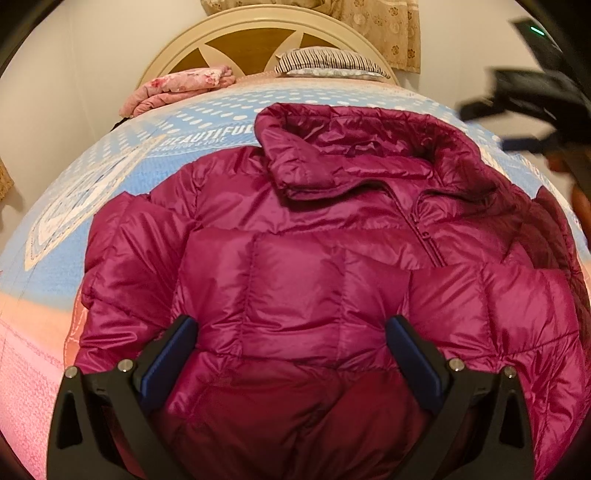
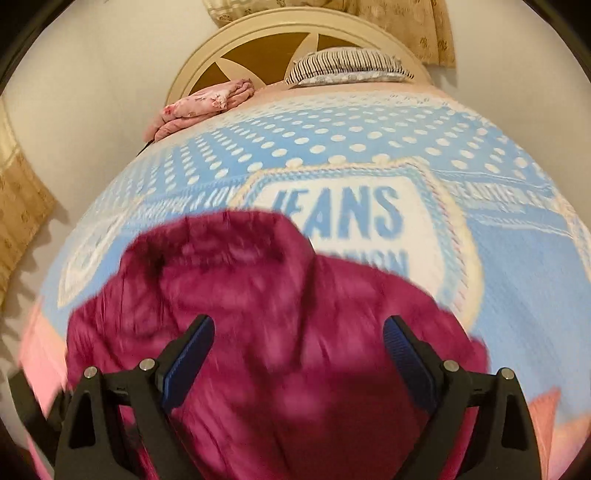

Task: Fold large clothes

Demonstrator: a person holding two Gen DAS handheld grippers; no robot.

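Magenta puffer jacket [image 1: 314, 258] spread front-up on the blue dotted bedspread [image 1: 207, 122], collar and hood toward the far headboard [image 1: 255, 33], zip partly done up, one sleeve folded in at the left. Left gripper [image 1: 291, 365] poised over the near hem with jaws wide apart and nothing between the blue pads [image 1: 168, 358]; right gripper [image 2: 297, 363] likewise wide open and empty above the blurred jacket's right side. Farther off, a folded pink floral blanket [image 1: 177, 88] at the far left, a striped pillow [image 1: 325, 61] against the headboard, beige curtain [image 1: 388, 26] behind.
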